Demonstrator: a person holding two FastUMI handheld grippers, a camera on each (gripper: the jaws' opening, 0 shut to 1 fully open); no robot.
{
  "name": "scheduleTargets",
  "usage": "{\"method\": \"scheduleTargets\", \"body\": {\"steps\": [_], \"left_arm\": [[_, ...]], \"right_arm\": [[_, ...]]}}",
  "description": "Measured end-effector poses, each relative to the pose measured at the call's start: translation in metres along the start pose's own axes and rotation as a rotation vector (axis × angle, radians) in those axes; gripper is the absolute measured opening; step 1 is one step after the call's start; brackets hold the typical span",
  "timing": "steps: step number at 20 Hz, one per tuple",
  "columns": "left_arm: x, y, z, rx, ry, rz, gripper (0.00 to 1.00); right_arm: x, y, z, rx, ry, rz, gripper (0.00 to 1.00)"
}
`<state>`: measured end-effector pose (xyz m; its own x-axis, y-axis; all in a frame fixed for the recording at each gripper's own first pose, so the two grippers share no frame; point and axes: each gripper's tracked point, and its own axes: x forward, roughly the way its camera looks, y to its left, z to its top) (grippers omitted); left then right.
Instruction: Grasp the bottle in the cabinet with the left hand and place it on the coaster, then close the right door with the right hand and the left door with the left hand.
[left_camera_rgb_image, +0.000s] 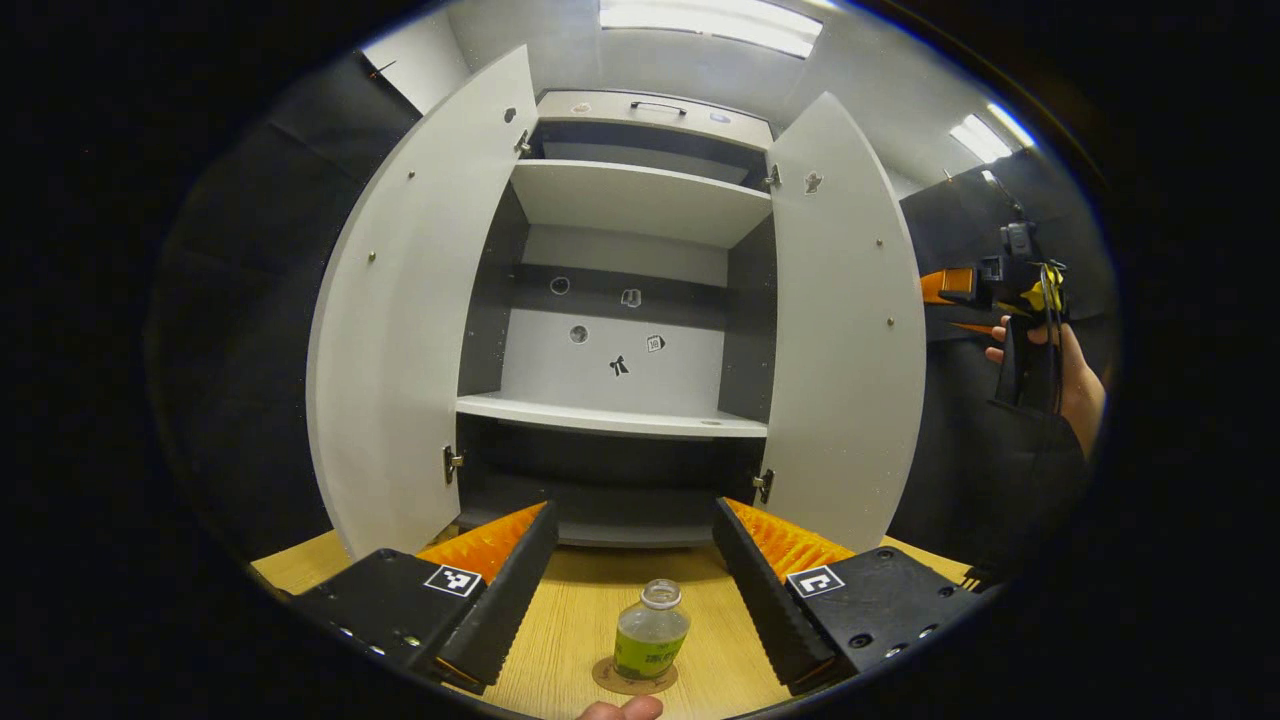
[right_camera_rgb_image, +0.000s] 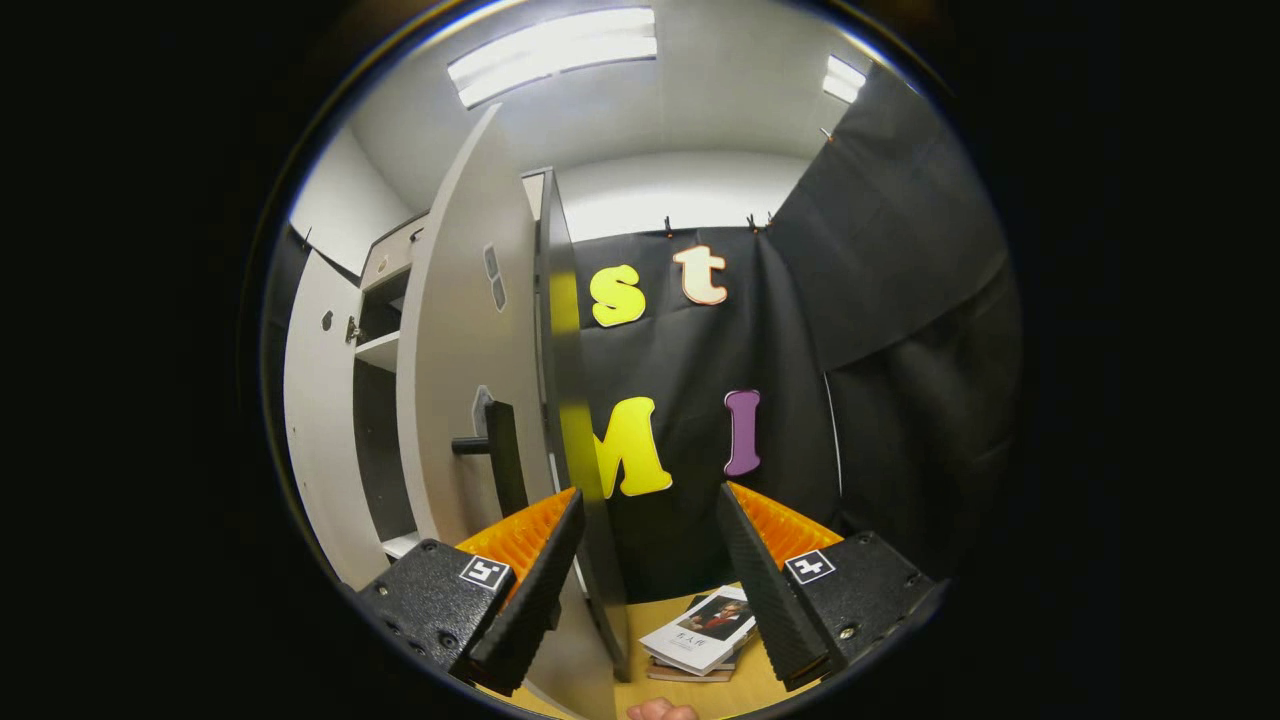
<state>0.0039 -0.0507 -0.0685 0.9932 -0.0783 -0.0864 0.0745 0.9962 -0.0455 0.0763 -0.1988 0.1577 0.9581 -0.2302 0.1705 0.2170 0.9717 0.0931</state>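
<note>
A: Left gripper view first. What of the tongs and the bottle?

B: Left gripper (left_camera_rgb_image: 635, 560) at the bottom edge, black fingers (left_camera_rgb_image: 510, 590) with orange backing spread wide apart, clamped on nothing. Small clear bottle (left_camera_rgb_image: 650, 632) with a green label standing upright on a round brown coaster (left_camera_rgb_image: 633, 680), on the wooden tabletop (left_camera_rgb_image: 580, 620). Sits between the two fingers, slightly nearer the camera than their tips, touching neither. Cap off or clear, cannot tell which.

A: And beyond?

B: Grey cabinet (left_camera_rgb_image: 620, 330) dead ahead, both doors swung open: left door (left_camera_rgb_image: 410, 330) and right door (left_camera_rgb_image: 850, 340). Bare shelves (left_camera_rgb_image: 610, 415) inside, a few small stickers on the back panel. Far to the right, the other gripper (left_camera_rgb_image: 1010, 280) held up in a hand (left_camera_rgb_image: 1070, 370) with a dark sleeve, well apart from the right door; finger gap too small to tell there.

A: Right gripper view?

B: Right gripper (right_camera_rgb_image: 650, 560) at the bottom, fingers (right_camera_rgb_image: 540, 580) parted wide, holding nothing. Right door seen nearly edge-on, its dark edge (right_camera_rgb_image: 575, 430) running down between the fingers, close beside the left finger; touching or not, cannot tell. Black handle (right_camera_rgb_image: 490, 445) sticking out from the door's face. Behind the door, the cabinet interior and the far door. Low between the fingers, a short stack of books (right_camera_rgb_image: 700, 635) on the table, nearer the right finger. Black cloth wall (right_camera_rgb_image: 880, 300) behind.
</note>
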Motion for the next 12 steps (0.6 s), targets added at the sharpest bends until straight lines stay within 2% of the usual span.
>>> {"method": "scheduleTargets", "body": {"steps": [1,2,3,4,5,6,9,10,11,12], "left_arm": [[0.0,0.004,0.0,-0.001,-0.003,0.009,0.95],[0.0,0.009,0.0,0.002,-0.001,0.023,0.9],[0.001,0.012,-0.002,0.006,0.001,0.035,0.95],[0.001,0.016,-0.001,0.006,-0.001,0.043,0.95],[0.002,0.018,0.001,0.003,-0.007,0.048,0.9],[0.003,0.02,0.002,0.001,-0.014,0.051,0.95],[0.0,0.024,0.006,0.002,-0.028,0.043,0.95],[-0.001,0.026,0.008,0.003,-0.036,0.047,1.0],[-0.002,0.029,0.009,0.002,-0.041,0.056,0.95],[-0.003,0.031,0.008,0.001,-0.04,0.062,0.95]], "right_arm": [[0.0,-0.001,-0.001,0.002,0.004,-0.008,0.82],[0.0,-0.001,-0.001,-0.004,0.004,-0.02,0.82],[-0.001,-0.001,-0.001,-0.018,0.004,-0.036,0.82],[-0.002,0.001,0.0,-0.037,0.002,-0.046,0.82],[-0.004,0.006,0.001,-0.057,0.001,-0.045,0.82],[-0.006,0.014,0.0,-0.062,0.001,-0.034,0.82],[-0.011,0.05,-0.009,-0.005,0.029,0.036,0.81],[-0.01,0.064,-0.012,0.007,0.038,0.069,0.81],[-0.009,0.079,-0.018,0.003,0.045,0.108,0.81],[-0.008,0.093,-0.02,-0.002,0.046,0.145,0.81]]}}
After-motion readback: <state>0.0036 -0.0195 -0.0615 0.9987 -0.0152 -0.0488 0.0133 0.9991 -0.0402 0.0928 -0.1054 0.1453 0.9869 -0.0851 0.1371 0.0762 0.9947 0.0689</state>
